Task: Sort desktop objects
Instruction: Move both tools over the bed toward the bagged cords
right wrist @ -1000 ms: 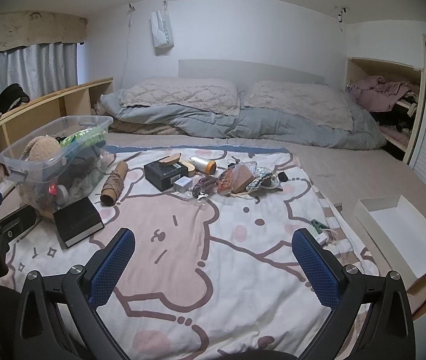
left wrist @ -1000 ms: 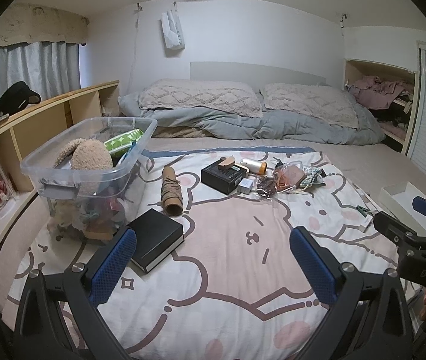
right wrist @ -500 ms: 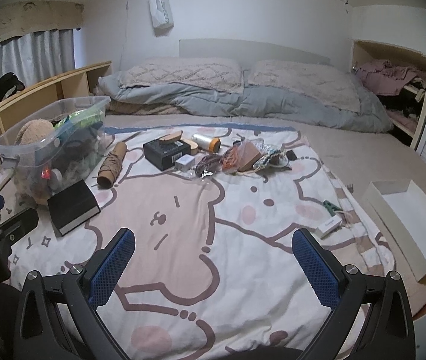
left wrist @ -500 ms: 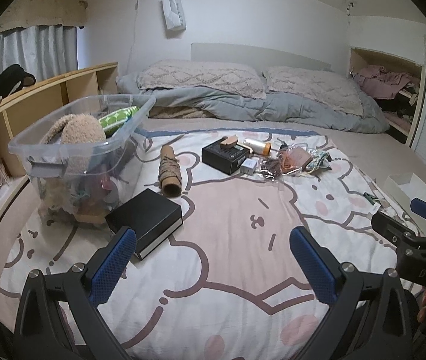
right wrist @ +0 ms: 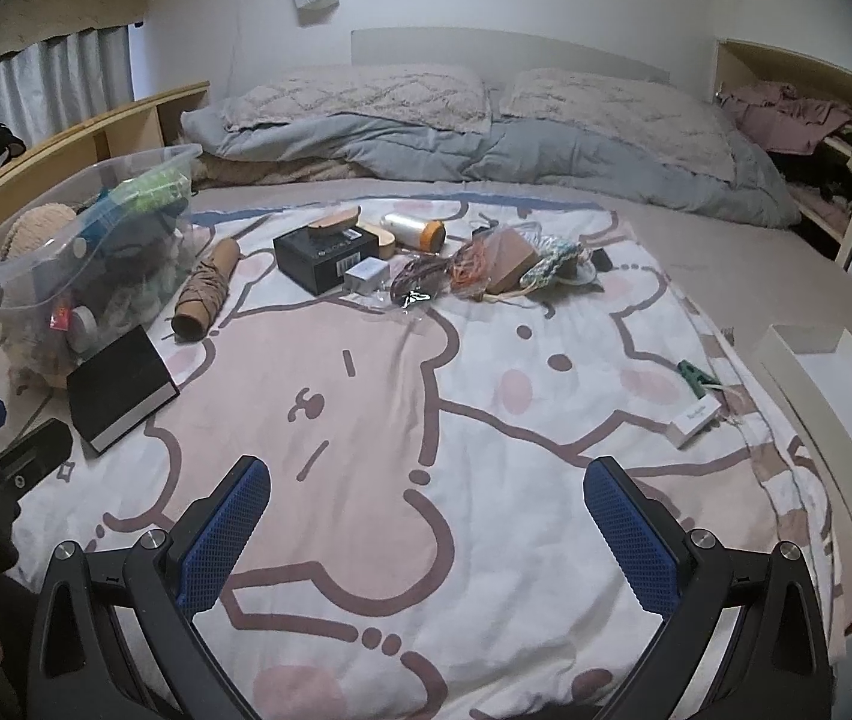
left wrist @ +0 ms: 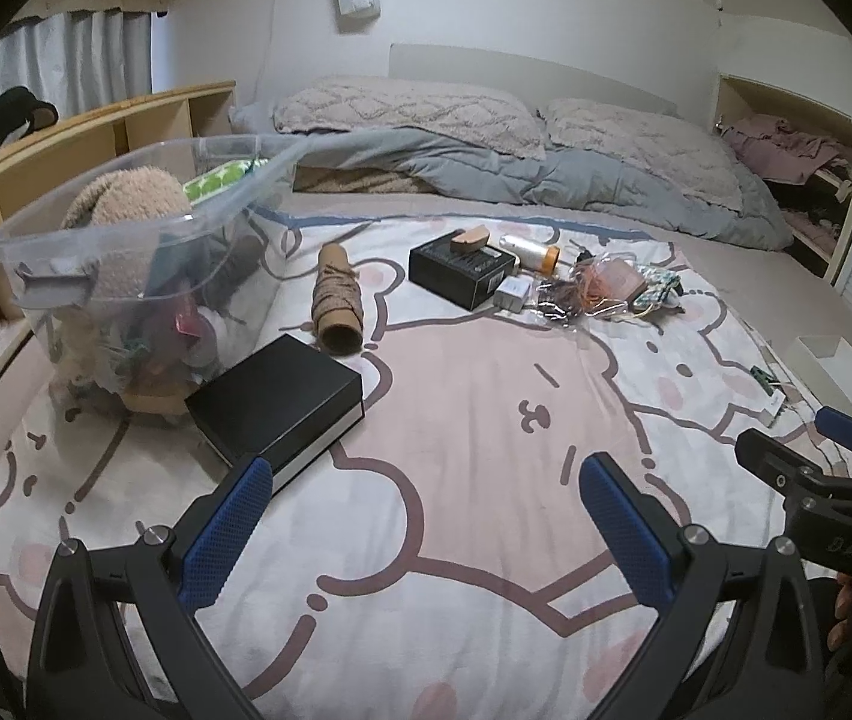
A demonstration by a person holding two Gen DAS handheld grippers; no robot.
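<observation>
My left gripper is open and empty above the cartoon blanket, just right of a black flat box. My right gripper is open and empty over the blanket's middle. Farther off lie a twine roll, a black carton with a wooden piece on it, a white-and-orange bottle, a small white adapter and a tangle of bags and cords. The black flat box, twine roll and black carton also show in the right wrist view.
A clear plastic bin with a plush toy and several items stands at the left. A white shallow box lies at the right bed edge, with a green clip and small white pack near it. Pillows and duvet lie behind.
Both grippers have tilted down and moved forward over the blanket; the objects look closer and lower in view. Both stay open and empty.
</observation>
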